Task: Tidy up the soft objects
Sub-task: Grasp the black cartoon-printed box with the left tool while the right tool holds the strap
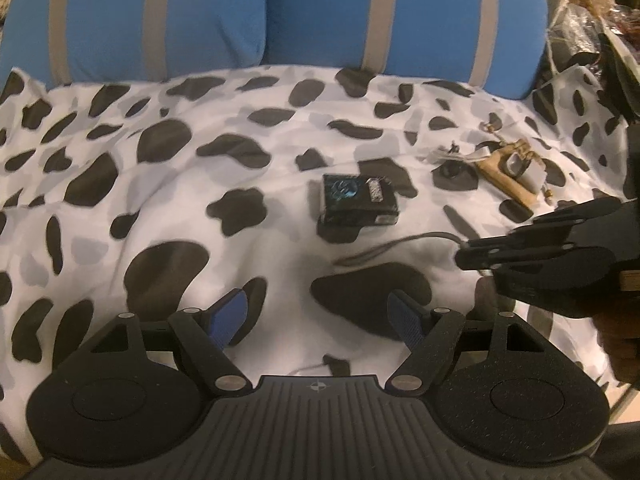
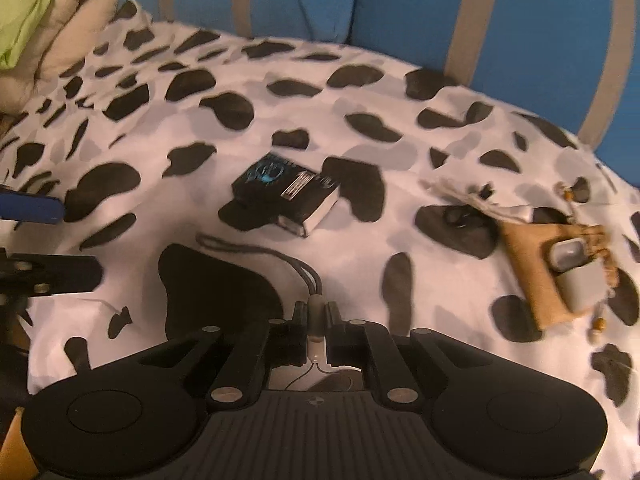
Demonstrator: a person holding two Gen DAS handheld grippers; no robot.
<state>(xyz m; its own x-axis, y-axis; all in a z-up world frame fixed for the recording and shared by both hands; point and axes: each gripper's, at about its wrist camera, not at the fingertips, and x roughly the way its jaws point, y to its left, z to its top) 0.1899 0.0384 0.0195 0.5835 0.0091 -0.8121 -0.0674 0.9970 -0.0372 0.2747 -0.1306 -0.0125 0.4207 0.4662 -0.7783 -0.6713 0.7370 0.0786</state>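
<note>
Soft white bed cover w/ black and grey cow-style blotches [image 1: 280, 128], rumpled into low folds, spreads across both views; behind it 2 plump blue cushions w/ grey stripes [image 1: 400, 20] stand side by side, smooth fabric

Left claw [image 1: 314, 320] is open, its blue ribbed pads [image 1: 230, 316] wide apart over the cover, nothing between them

Right claw [image 2: 315, 320] is pinched closed on a small rounded grey-and-white plastic piece [image 2: 315, 316] at the end of a thin dark grey cord [image 2: 256, 250]; the cord loops away limp over the cover toward the left of the right wrist view. A finer pale wire shows below the claw

Past the cord lies a glossy black rectangular box w/ blue print [image 2: 286, 196], flat on the cover, hard-edged, apart from the cord. Further right, a coarse tan burlap pouch [image 2: 524, 272] w/ beaded drawstring, and a matte grey rounded case [image 2: 580, 284] lying on it, lid part tilted open. Frayed pale string bits and small dark items [image 2: 460, 208] just beside pouch, too blurred to tell

Top left of right wrist view: lime-green cloth [image 2: 28, 8] against cream fluffy fabric [image 2: 72, 32]
</note>
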